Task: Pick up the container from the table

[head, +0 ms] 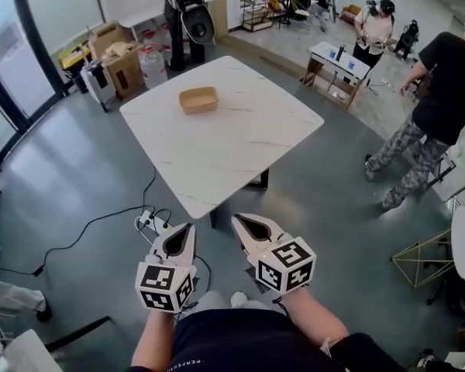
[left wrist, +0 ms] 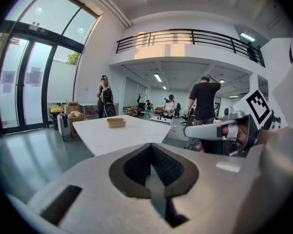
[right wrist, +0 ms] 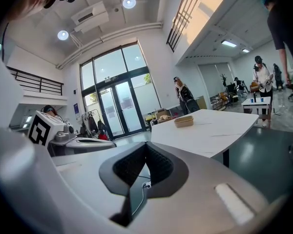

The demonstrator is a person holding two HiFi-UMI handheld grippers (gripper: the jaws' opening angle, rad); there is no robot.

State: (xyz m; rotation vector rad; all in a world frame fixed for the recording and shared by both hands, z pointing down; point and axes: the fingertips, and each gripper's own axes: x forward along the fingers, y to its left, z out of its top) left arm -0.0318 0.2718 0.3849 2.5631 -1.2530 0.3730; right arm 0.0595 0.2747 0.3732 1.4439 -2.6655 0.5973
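A shallow tan container [head: 198, 99] lies on the far left part of a white marble-topped table [head: 240, 149]. Both grippers hover over the grey floor short of the table's near corner, well away from the container. My left gripper [head: 190, 226] and right gripper [head: 235, 221] are side by side and shut, with nothing in them. The left gripper view shows its shut jaws [left wrist: 151, 146] aimed toward the table [left wrist: 132, 134] and the container [left wrist: 116, 122]. From the right gripper view, the shut jaws [right wrist: 146, 145] point past the table [right wrist: 219, 130], with the container [right wrist: 184, 121] far ahead.
A power strip with black cables [head: 150, 222] lies on the floor near the table's corner. A person in a black shirt [head: 438, 107] stands at the right, another [head: 184, 10] beyond the table. Cardboard boxes [head: 118, 54] are at the back left and a small white table [head: 337, 59] at the back right.
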